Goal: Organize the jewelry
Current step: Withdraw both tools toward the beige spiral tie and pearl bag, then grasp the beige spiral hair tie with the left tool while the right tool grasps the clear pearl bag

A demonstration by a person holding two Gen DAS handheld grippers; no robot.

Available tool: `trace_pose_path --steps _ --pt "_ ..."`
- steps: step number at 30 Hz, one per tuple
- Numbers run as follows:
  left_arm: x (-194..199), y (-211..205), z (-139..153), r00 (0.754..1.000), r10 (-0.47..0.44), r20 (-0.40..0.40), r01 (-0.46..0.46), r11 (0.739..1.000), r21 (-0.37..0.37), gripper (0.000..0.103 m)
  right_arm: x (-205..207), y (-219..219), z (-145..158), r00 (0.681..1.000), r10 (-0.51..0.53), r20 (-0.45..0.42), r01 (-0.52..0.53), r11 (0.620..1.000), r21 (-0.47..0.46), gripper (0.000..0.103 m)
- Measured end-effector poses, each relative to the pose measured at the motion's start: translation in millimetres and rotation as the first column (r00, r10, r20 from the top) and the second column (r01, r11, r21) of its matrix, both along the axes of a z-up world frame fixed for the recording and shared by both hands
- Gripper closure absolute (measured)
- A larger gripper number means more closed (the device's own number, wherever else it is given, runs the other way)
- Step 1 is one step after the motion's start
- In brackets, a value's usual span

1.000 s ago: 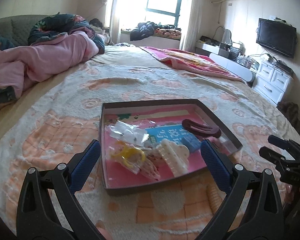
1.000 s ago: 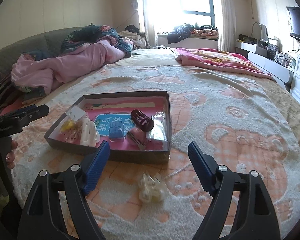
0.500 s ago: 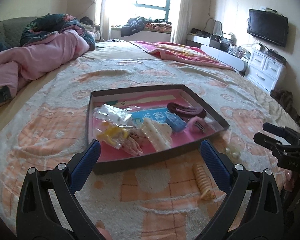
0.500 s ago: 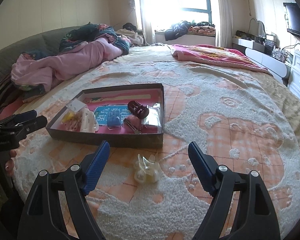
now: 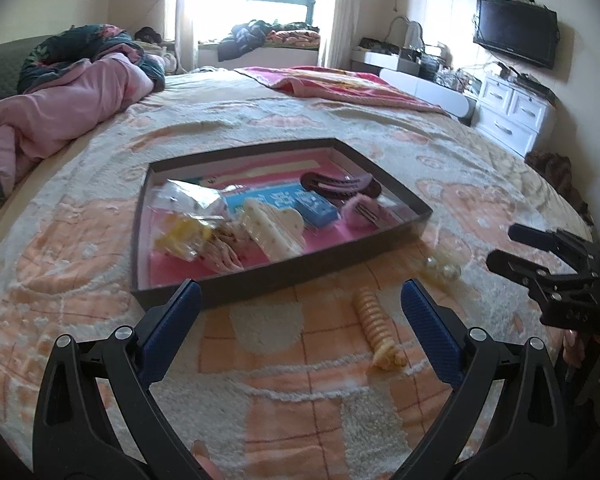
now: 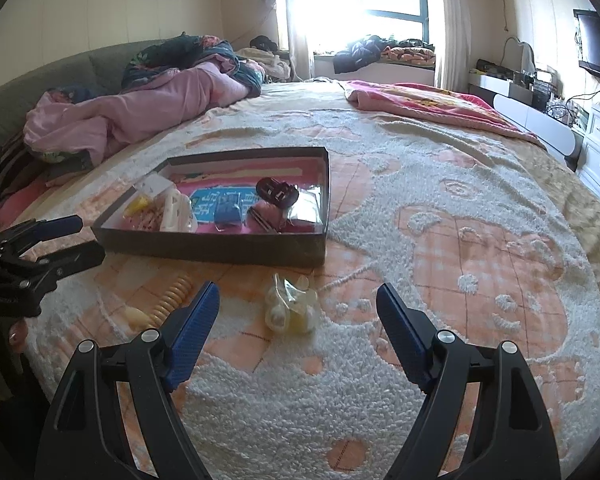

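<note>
A cream-yellow ribbed hair clip (image 5: 376, 330) lies on the bedspread (image 5: 80, 264) just in front of the shallow dark box (image 5: 284, 276), apart from its near wall. It is long and narrow, and its long axis runs from the box's wall toward the bed's near edge, slanting a little; the wider, knobbly end points to the near edge and the slimmer ribbed end to the box. In the right wrist view the same clip (image 6: 168, 300) shows as a row of pale ridges beside the left gripper.

Just to its right, also on the bedspread and close to the box's near corner, sits a small clear packet of pale, pearly pieces (image 6: 290, 308), lumpy and glossy with a yellowish tint.

Inside the box, on a pink lining, lie a dark maroon claw clip (image 5: 340, 186), a cream claw clip (image 5: 272, 228), a blue card (image 5: 300, 206), a fuzzy pink clip (image 5: 364, 210) and several crinkled clear bags, one with something yellow (image 5: 184, 236) in it.

The left gripper (image 5: 300, 324) hangs over the bedspread with its blue pads wide apart; the ribbed clip lies between them on the cloth, nearer the right pad, touched by neither. The right gripper (image 6: 298, 320) likewise stands spread wide, the pearly packet between and just beyond its fingertips, gripped by nothing.

Farther off are a pink quilt (image 6: 140, 116), a red blanket (image 5: 340, 84), a bright window and a wall television (image 5: 516, 36).
</note>
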State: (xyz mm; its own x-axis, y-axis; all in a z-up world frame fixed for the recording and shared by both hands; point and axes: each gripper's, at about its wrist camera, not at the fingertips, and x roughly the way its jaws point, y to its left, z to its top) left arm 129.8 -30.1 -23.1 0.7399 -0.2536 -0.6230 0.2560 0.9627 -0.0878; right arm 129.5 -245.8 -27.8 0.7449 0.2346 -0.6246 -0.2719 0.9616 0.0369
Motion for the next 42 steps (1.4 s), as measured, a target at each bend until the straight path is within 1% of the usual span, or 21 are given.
trace_pose_path --steps 8,17,19,21,25,27,31,34,36,37,42 --pt "-0.5 -13.2 -16.7 0.998 -0.051 -0.039 0.052 0.999 0.016 0.012 3.5 -1.8 -13.4 1.0 -0.003 -0.027 0.003 1.0 -0.017 0.025" --pt "1.1 -24.4 -31.5 0.992 -0.097 -0.077 0.099 0.995 0.017 0.012 19.1 -5.2 -28.1 0.997 0.002 -0.078 -0.002 1.0 0.0 0.025" --pt "0.9 -28.1 -34.2 0.99 -0.112 -0.085 0.114 0.993 0.017 0.015 24.4 -5.8 -31.3 0.995 0.007 -0.096 -0.006 1.0 0.012 0.026" --pt "0.6 -30.7 -36.1 0.988 -0.126 -0.093 0.127 0.992 0.012 0.02 30.2 -6.1 -35.1 0.993 0.019 -0.121 -0.015 0.999 0.031 0.033" --pt "1.2 -36.7 -40.3 0.982 -0.152 -0.109 0.154 0.988 0.004 0.028 38.9 -4.0 -42.6 0.987 0.035 -0.157 -0.028 0.999 0.046 0.039" --pt "1.9 -39.5 -43.2 0.979 -0.166 -0.12 0.166 0.986 -0.004 0.032 43.7 -1.3 -46.4 0.984 0.046 -0.174 -0.037 0.998 0.053 0.045" --pt "4.2 -45.3 -49.1 0.971 -0.189 -0.147 0.187 0.982 -0.022 0.039 47.8 2.8 -51.5 0.981 0.053 -0.185 -0.044 0.998 0.051 0.052" --pt "6.7 -49.1 -54.7 0.967 -0.193 -0.166 0.19 0.981 -0.03 0.044 48.2 5.2 -53.1 0.982 0.057 -0.181 -0.049 0.998 0.047 0.059" --pt "8.0 -51.5 -57.0 0.967 -0.19 -0.17 0.188 0.982 -0.027 0.047 47.9 6.6 -53.4 0.982 0.067 -0.179 -0.058 0.997 0.051 0.066" --pt "8.3 -52.1 -57.0 0.967 -0.189 -0.17 0.188 0.982 -0.025 0.048 47.4 7.2 -53.5 0.982 0.067 -0.176 -0.06 0.997 0.045 0.066" --pt "8.5 -53.7 -58.3 0.968 -0.186 -0.17 0.185 0.983 -0.023 0.063 46.0 8.8 -52.3 0.984 0.065 -0.165 -0.06 0.998 0.035 0.066"
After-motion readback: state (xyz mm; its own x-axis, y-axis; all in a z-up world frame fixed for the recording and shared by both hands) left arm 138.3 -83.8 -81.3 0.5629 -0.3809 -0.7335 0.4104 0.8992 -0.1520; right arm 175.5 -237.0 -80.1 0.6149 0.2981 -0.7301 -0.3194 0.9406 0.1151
